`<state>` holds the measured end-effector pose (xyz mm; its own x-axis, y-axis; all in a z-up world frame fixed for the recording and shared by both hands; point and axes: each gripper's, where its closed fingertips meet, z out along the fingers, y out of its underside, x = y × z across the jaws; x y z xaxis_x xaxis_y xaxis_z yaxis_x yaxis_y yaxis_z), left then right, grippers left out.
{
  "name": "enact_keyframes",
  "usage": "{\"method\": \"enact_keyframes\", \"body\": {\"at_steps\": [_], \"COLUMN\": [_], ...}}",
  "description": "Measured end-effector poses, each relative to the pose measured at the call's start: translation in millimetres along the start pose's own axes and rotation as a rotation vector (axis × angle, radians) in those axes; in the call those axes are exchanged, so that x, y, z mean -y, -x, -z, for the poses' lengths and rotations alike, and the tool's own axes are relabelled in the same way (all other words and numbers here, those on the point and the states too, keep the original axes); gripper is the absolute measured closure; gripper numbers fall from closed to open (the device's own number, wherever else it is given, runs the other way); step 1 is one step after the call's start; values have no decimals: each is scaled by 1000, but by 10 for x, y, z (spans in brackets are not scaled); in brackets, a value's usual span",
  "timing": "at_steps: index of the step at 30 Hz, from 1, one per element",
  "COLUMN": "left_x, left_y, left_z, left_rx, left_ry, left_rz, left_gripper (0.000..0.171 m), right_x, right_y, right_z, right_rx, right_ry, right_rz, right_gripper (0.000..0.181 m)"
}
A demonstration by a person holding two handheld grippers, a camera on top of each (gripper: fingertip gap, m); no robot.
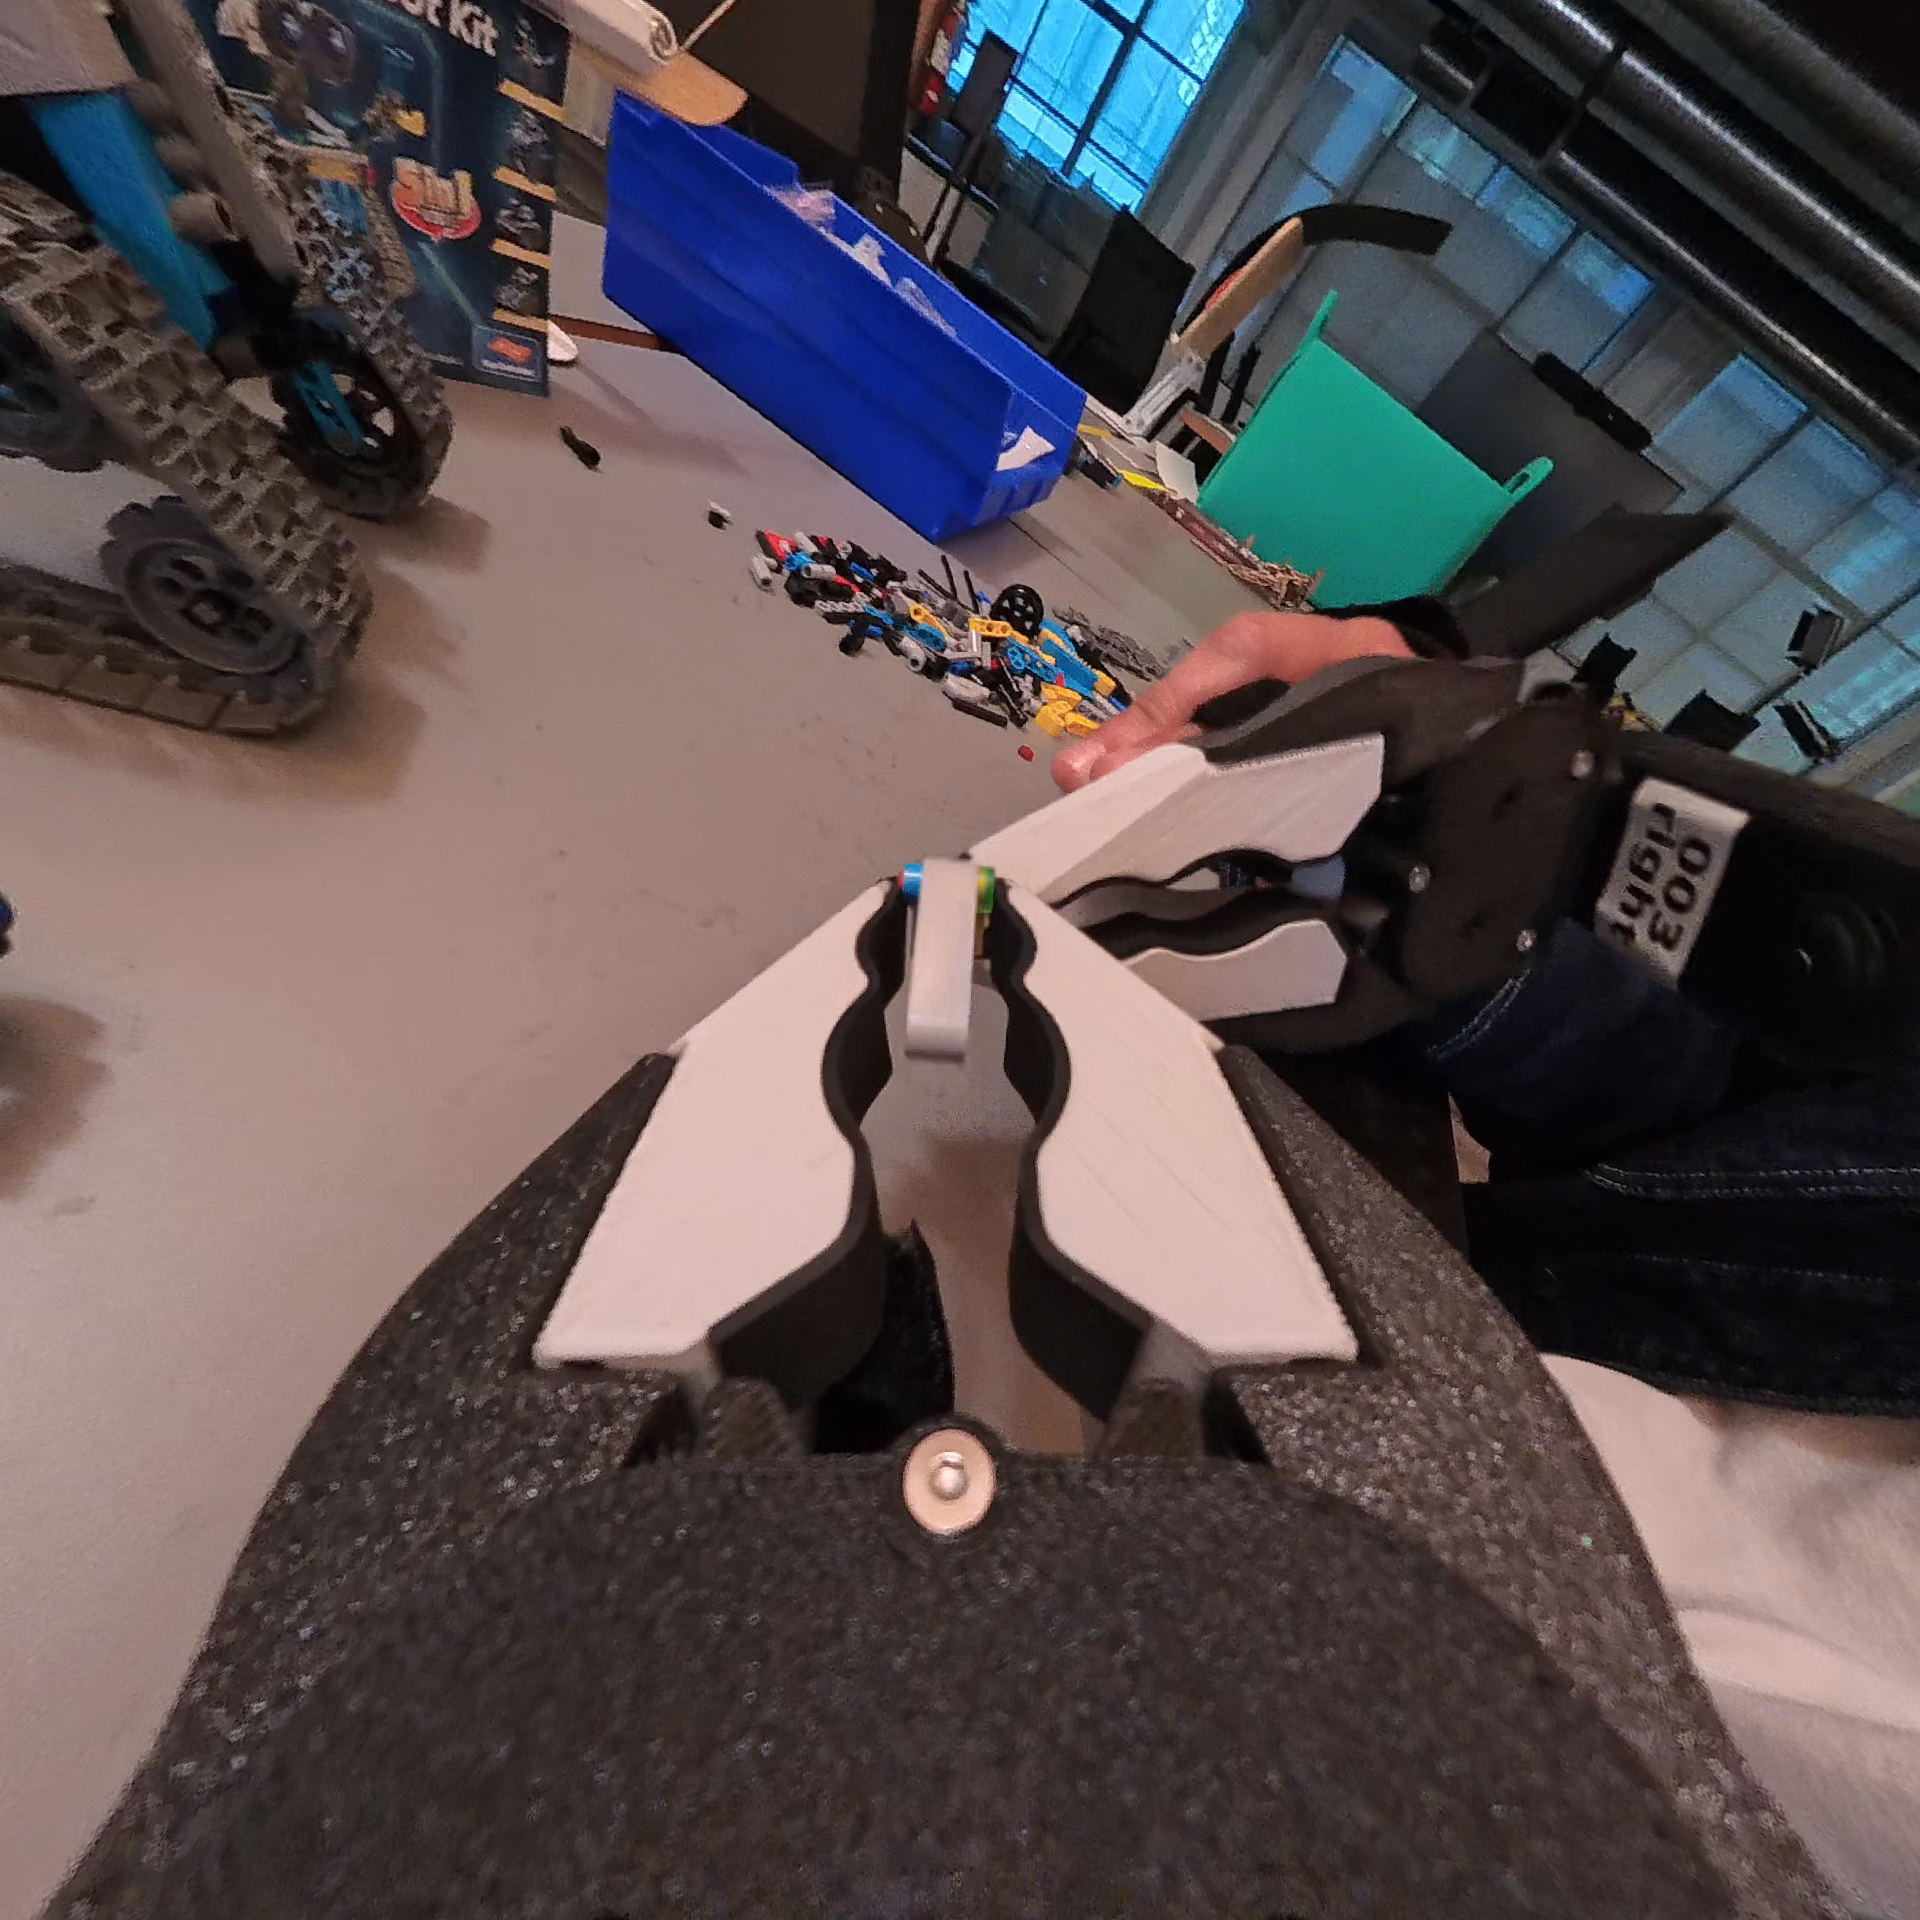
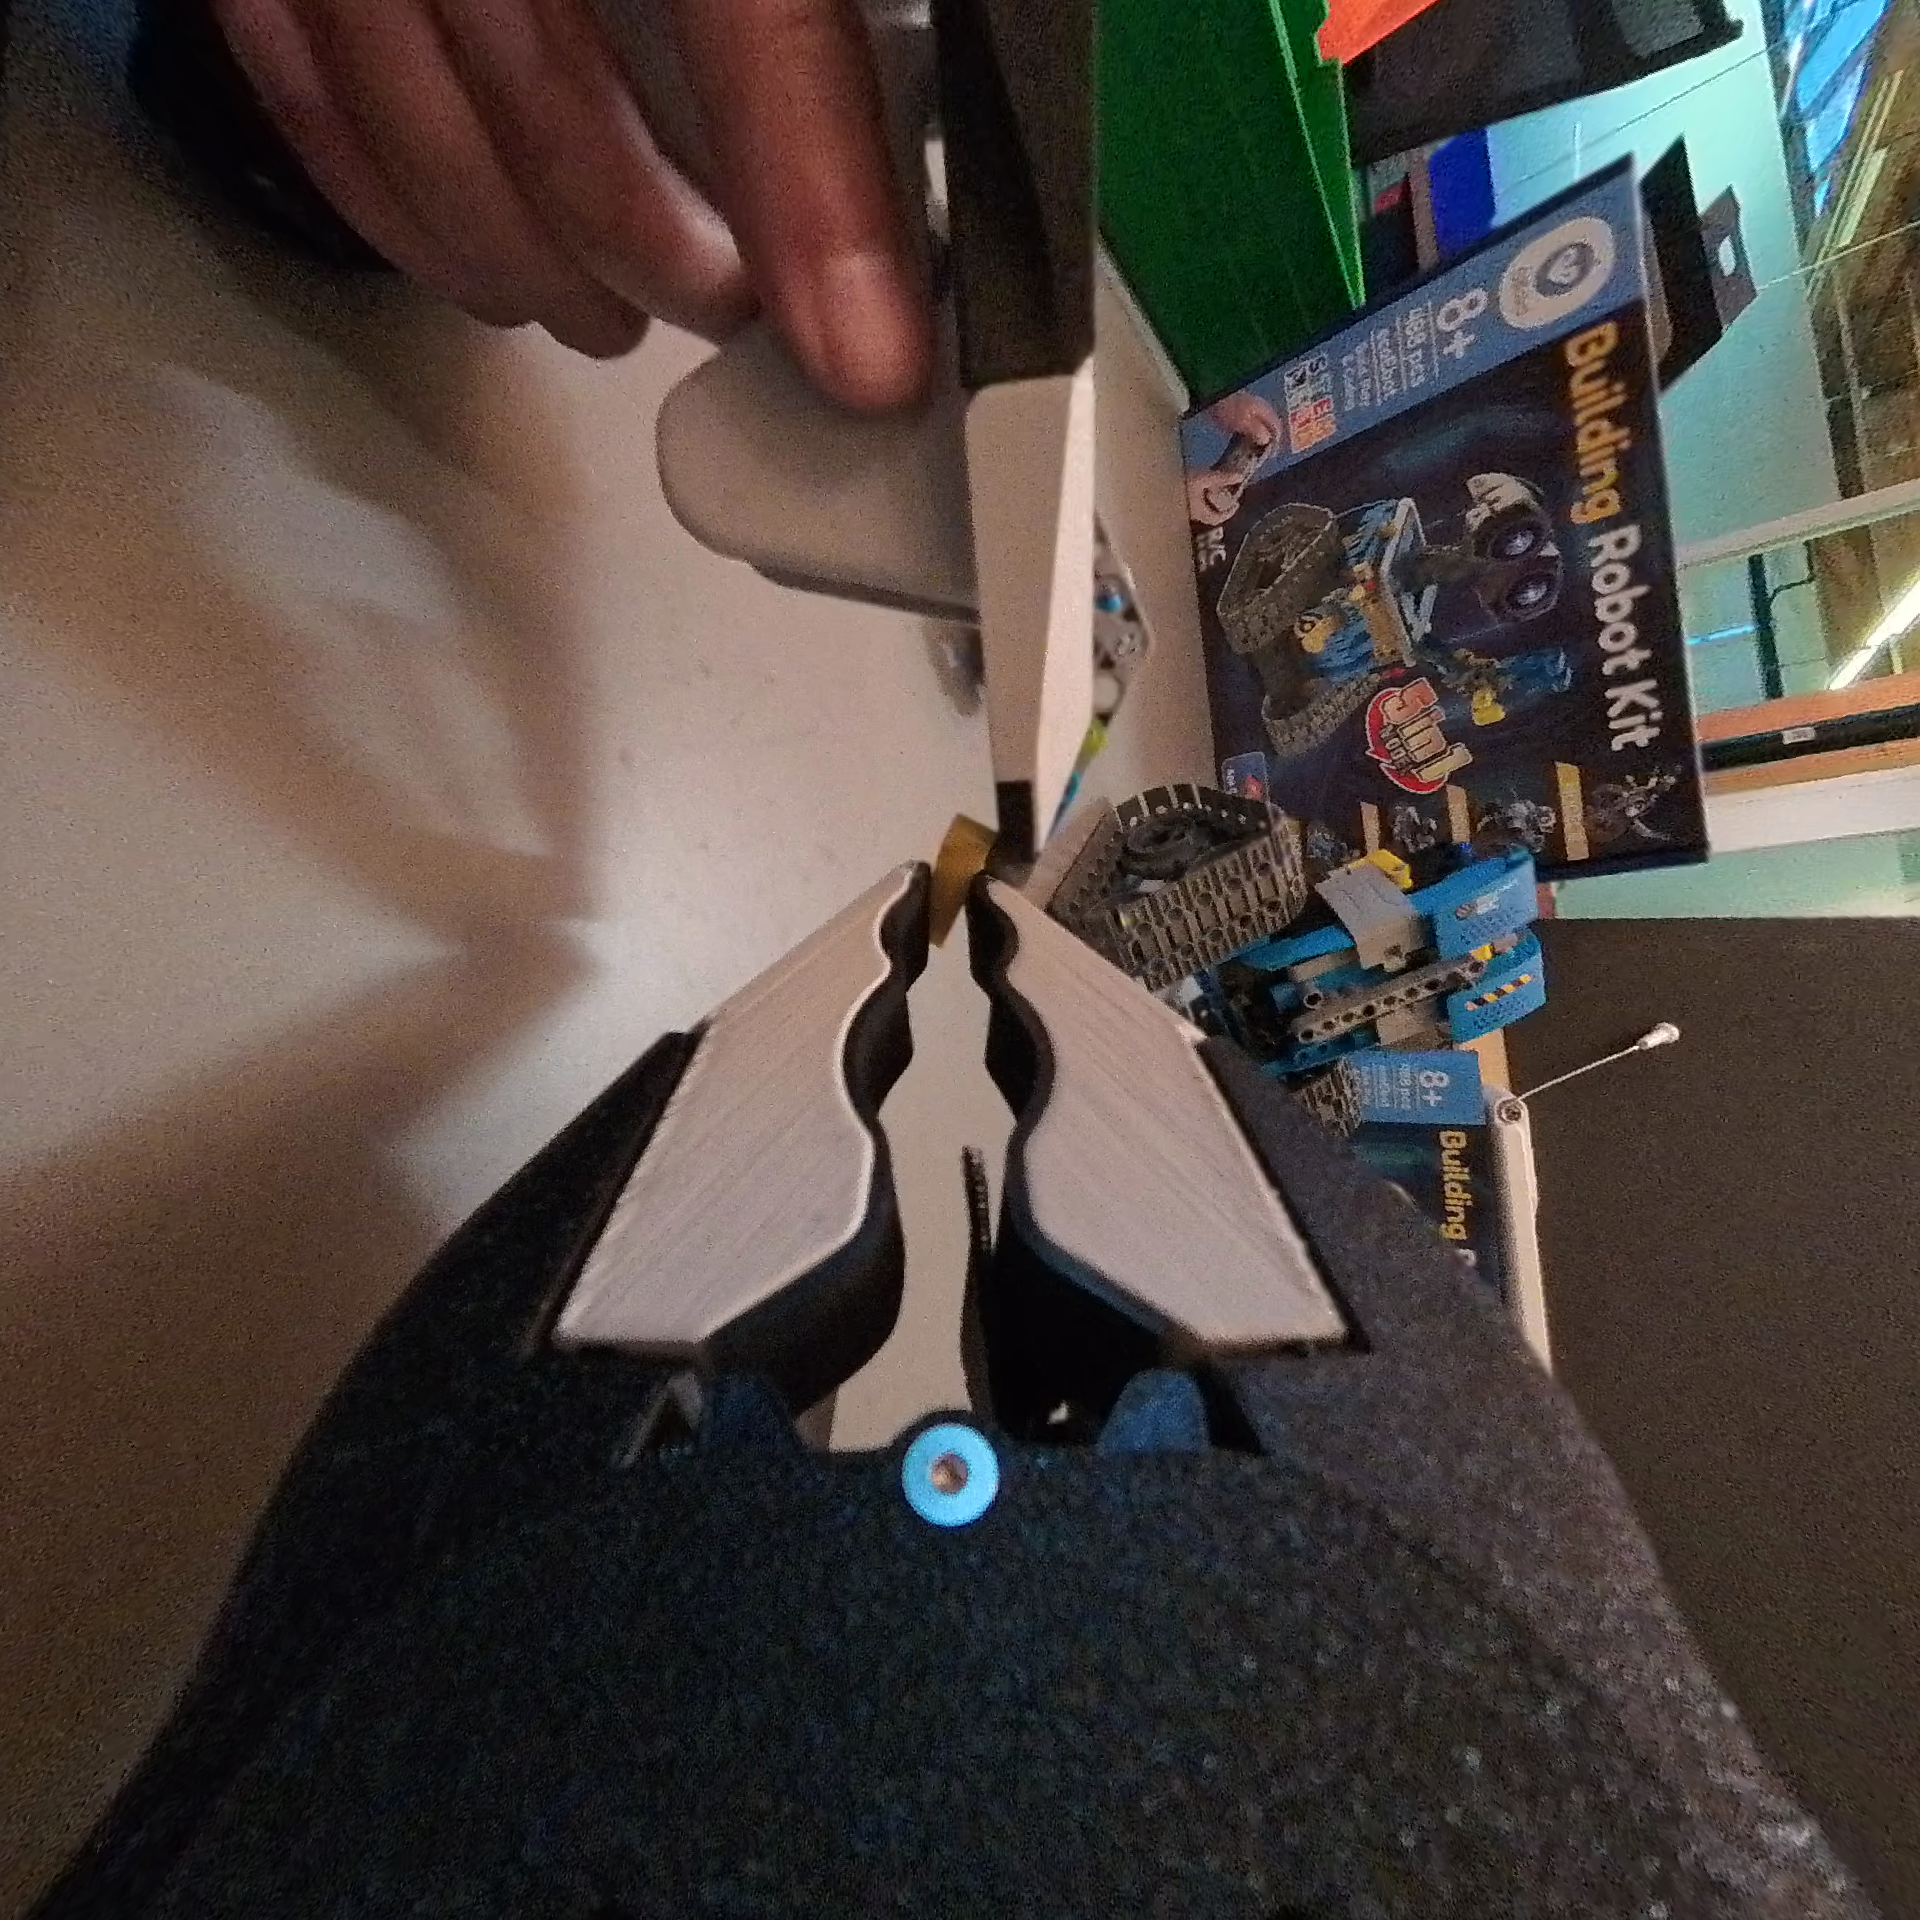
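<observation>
My left gripper [image 1: 943,899] is shut on a light grey beam [image 1: 938,977], which stands upright between its tips with a blue pin [image 1: 911,876] at its top. A small yellow piece [image 1: 983,902] sits on the beam's right side. My right gripper [image 2: 951,883] is shut on that yellow piece [image 2: 956,868]. In the left wrist view the right gripper [image 1: 1049,894] comes in from the right, tips against the left gripper's tips. In the right wrist view the left gripper [image 2: 1023,623] shows edge-on from above, held by a hand [image 2: 582,177].
On the grey table [image 1: 582,831] are a pile of loose building pieces [image 1: 966,644], a blue bin [image 1: 831,312], a green bin [image 1: 1351,499], a tracked toy robot [image 1: 208,416] [image 2: 1299,935] and its kit box [image 2: 1455,582]. A hand [image 1: 1216,675] holds the right gripper.
</observation>
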<state>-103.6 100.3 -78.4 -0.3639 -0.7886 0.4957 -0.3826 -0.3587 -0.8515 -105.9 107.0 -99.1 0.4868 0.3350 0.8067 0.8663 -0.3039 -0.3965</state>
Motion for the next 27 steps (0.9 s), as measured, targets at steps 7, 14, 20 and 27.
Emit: {"method": "enact_keyframes", "body": {"at_steps": [7, 14, 20, 27], "left_x": [67, 263, 244, 290], "left_y": [23, -59, -60, -148], "left_z": [12, 129, 87, 108], "left_rx": [-19, -196, -215, -251], "left_ry": [-44, -177, -172, -188], "left_rz": [58, 253, 298, 266], "left_gripper": [158, 157, 157, 152], "right_x": [23, 210, 119, 250], "right_y": [-77, -284, -214, -213], "right_z": [-7, 234, 86, 288], "right_rx": [72, 211, 67, 370], "right_ry": [-85, -375, -226, -435], "right_rz": [-316, -785, -575, -875], "right_gripper": [176, 157, 177, 181]}}
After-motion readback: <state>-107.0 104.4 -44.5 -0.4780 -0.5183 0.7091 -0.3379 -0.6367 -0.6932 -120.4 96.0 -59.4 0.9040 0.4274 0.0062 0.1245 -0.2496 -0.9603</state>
